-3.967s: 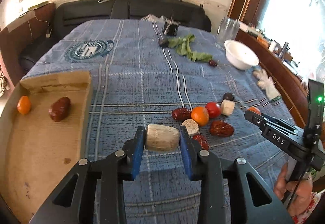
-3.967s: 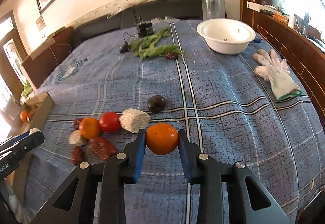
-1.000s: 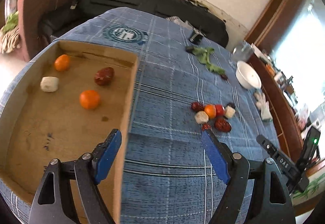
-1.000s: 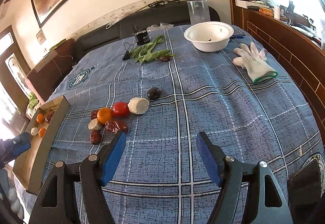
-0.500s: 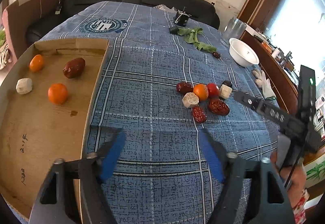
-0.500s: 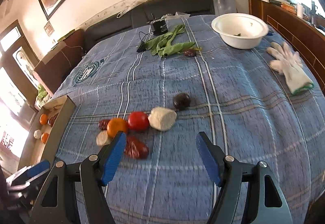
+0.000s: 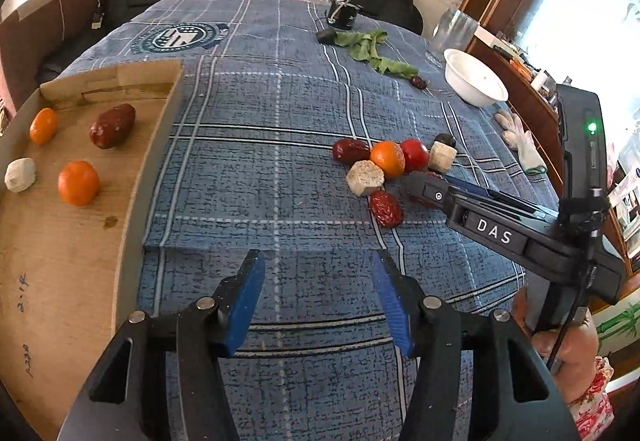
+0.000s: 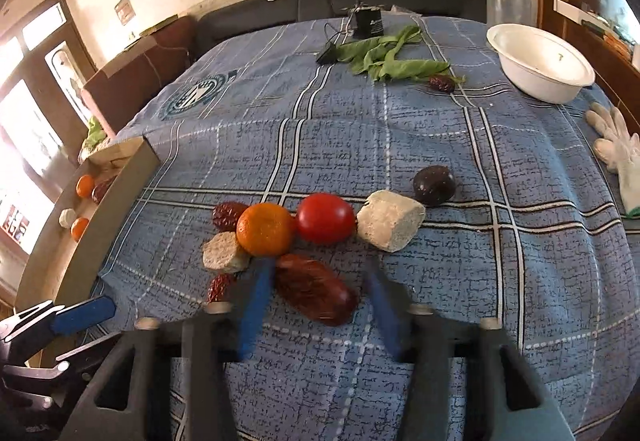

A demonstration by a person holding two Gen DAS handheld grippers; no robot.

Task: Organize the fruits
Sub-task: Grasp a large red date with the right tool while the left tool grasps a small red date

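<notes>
Left wrist view: the left gripper (image 7: 318,291), jaws closing on nothing, hangs over the cloth (image 7: 260,169). Only here the box (image 7: 72,261) floor shows whole, holding two oranges, one date and one white chunk.

Right wrist view: the right gripper (image 8: 316,305), jaws closing, straddles a date (image 8: 314,291) at the pile's near edge, pads not pressing it. The bowl (image 8: 540,61) looks empty.

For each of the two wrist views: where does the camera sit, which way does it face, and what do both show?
Left wrist: behind the left claw, facing the cardboard tray and blue cloth; the right claw and a hand show.
Right wrist: behind the right claw, closing around the large red date; the left claw's tip shows.
Shared: fruit cluster, tray, white bowl.
</notes>
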